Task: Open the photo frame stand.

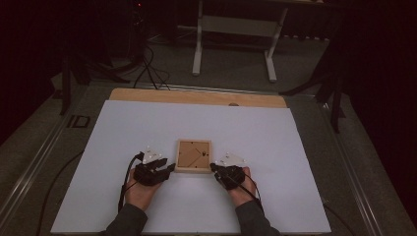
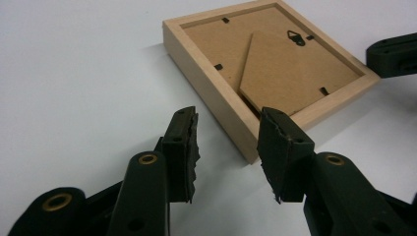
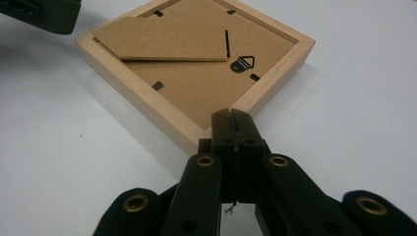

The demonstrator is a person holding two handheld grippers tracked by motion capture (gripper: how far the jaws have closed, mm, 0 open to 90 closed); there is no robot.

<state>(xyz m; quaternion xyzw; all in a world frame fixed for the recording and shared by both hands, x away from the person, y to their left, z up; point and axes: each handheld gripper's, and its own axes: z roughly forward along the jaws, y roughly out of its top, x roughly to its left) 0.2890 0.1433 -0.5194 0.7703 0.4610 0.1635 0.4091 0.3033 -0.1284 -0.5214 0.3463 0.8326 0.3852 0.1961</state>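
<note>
Work on the picture frame is judged to be at an early or middle stage: it is seen lying face down on the white worktop, backing board up, with its cardboard stand folded flat and the small retaining tabs not yet turned. The left gripper is held just off one corner, jaws parted about halfway and empty. The right gripper is fully closed, its tips set at the opposite corner; contact cannot be confirmed.
</note>
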